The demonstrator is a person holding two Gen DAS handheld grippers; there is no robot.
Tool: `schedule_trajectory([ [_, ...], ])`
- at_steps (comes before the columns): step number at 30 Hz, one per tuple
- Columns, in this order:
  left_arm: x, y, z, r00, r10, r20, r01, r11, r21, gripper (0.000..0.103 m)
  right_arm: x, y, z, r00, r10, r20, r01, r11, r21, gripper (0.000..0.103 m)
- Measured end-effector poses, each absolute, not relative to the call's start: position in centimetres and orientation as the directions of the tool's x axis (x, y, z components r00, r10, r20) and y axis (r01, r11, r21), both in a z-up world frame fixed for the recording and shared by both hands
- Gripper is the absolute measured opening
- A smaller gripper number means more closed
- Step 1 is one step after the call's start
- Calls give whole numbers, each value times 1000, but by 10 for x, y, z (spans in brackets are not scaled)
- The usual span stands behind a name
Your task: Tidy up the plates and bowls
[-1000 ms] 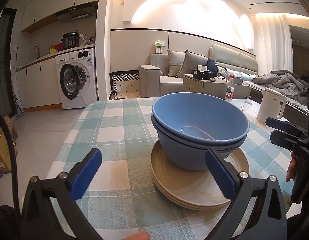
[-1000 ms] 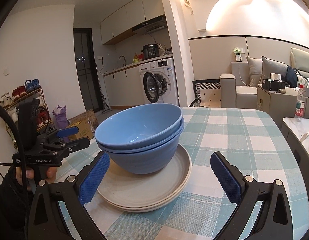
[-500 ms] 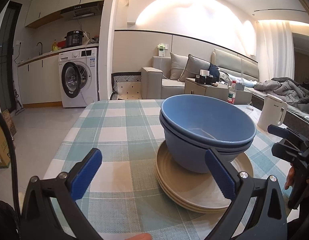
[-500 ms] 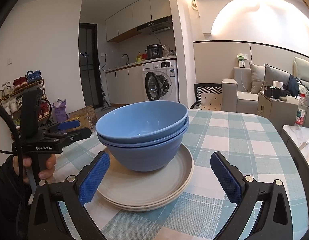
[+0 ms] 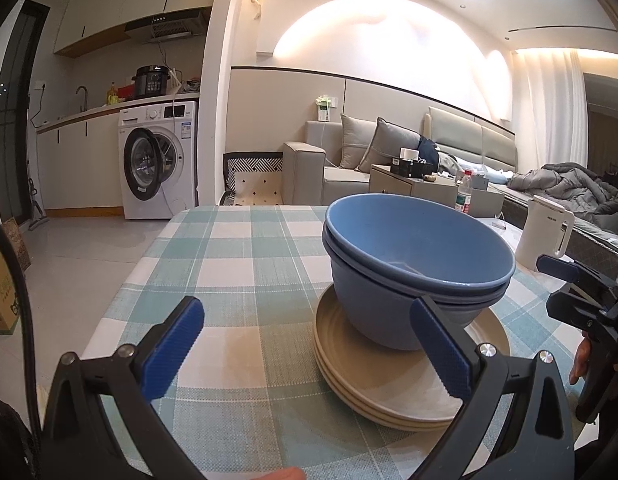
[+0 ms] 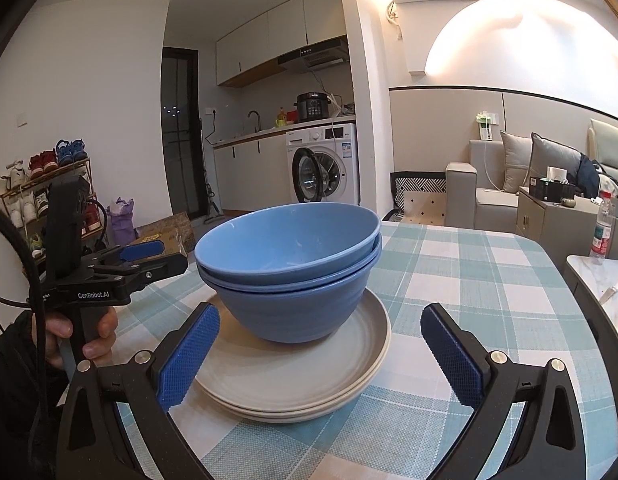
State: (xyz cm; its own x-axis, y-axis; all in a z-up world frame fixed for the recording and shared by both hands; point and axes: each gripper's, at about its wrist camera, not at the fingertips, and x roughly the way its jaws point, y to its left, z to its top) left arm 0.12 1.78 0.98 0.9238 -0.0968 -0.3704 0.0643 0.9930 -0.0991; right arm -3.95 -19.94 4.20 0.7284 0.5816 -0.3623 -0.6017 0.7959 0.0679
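— On the table?

— Two blue bowls (image 6: 289,276), nested one in the other, standing upright on a stack of beige plates (image 6: 293,376). Stack resting on a checked tablecloth (image 5: 237,264), near the front edge.

— And the grippers?

— Left gripper (image 5: 305,354) spread wide, nothing held; right-hand pad in front of the plates' near rim, left-hand pad out over bare cloth. Right gripper (image 6: 321,350) also spread wide and empty, with the stack seen between its blue pads (image 6: 189,358), not touching as far as can be told. Each tool visible from the other's camera, held in a hand (image 6: 81,336) at the side of the stack.

— Task nearly done?

— Looks so – bowls nested, plates piled, all in one tower.

— Handling, if moved?

— Probably stiff, glazed and slick; breakable if dropped. Likely heavy as one load, bowls free to slide on the top plate. Best hold: opposite edges of the plate stack, low down, one gripper each side – or a bowl rim pinched between the pads, taken off first.
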Motion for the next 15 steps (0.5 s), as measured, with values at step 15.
schedule_trajectory([
  [15, 3, 19, 8, 928, -93, -361, 59, 993, -104, 103, -40, -199, 41, 723, 589, -361, -610, 789, 65, 102],
])
